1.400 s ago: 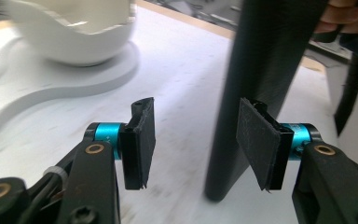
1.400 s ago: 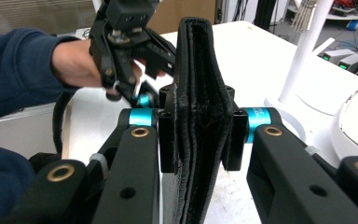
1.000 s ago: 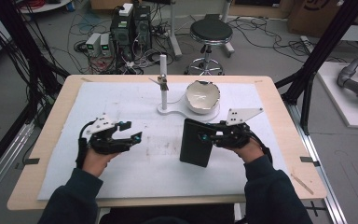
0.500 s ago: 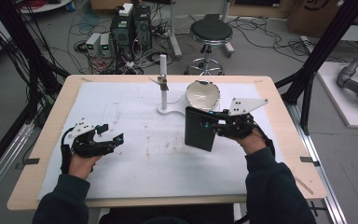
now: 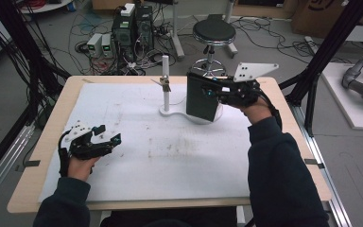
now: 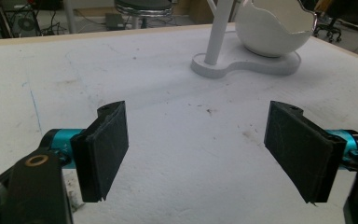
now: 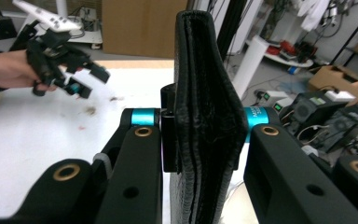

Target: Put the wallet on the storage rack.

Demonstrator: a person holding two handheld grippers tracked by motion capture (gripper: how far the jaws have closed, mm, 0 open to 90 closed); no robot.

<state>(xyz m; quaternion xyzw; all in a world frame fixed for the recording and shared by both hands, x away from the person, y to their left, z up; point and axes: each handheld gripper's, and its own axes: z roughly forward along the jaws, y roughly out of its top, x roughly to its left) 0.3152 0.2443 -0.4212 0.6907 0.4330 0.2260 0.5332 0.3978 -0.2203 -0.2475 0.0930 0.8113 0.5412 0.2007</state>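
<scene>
Black leather is what the right gripper (image 5: 216,91) is clamped on: a wallet (image 5: 202,97), gripped across its thickness and held upright over the far side of the table (image 5: 283,142). In the right gripper view the wallet (image 7: 207,121) is seen edge-on between the two pads, its folded layers running straight up and down, so its long axis stands vertical and square to the line of the jaws.

Directly beneath and just behind it, the white stand (image 5: 170,111) with its post (image 5: 166,80) is seen; the bowl (image 6: 274,25) on that stand is largely hidden by the wallet in the high view. The wallet is judged to be hanging above the bowl end of the base, the post just to its left. Any move down would be governed by that: bowl below, post beside, right hand by far the nearer.

The left gripper (image 5: 105,140) is kept low over the near left of the mat, well apart from the stand. Its jaws have just been spreading and now stand wide with nothing between the pads (image 6: 105,149); bare mat is seen there.
</scene>
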